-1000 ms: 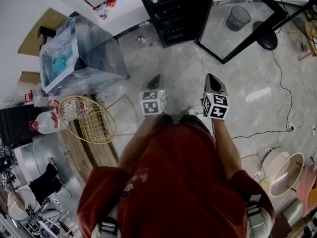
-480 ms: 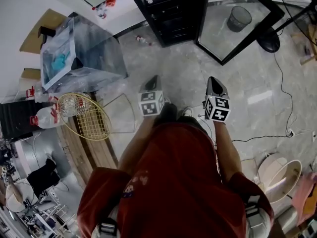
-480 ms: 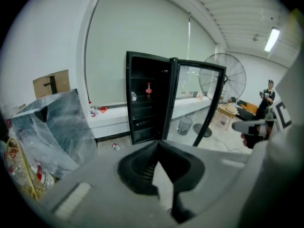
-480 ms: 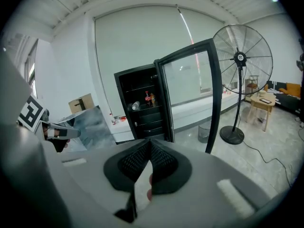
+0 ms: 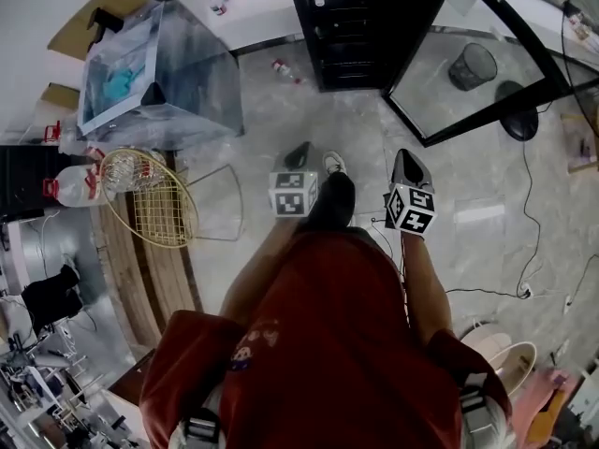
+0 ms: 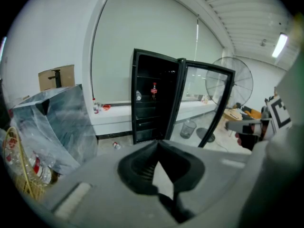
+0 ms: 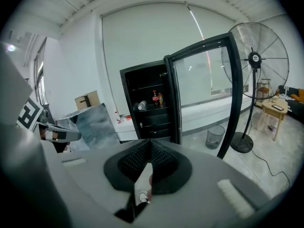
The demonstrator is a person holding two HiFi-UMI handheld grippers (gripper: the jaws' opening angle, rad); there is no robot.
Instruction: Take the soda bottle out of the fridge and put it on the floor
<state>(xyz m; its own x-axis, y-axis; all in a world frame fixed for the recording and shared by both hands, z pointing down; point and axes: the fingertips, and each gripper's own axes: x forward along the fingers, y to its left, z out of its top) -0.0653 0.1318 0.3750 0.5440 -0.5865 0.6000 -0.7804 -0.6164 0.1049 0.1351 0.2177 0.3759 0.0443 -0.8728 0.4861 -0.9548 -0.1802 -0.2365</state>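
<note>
Head view: left gripper and right gripper side by side over grey floor, fridge well ahead of both, glass door swung open. Left gripper view: jaws pressed together, empty; soda bottle upright on a fridge shelf far beyond the tips. Right gripper view: jaws likewise tip to tip on nothing, same soda bottle straight ahead, above the tips.

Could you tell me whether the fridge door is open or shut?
Open: the glass door stands swung wide from the fridge, and bottles show on its exposed shelves.
</note>
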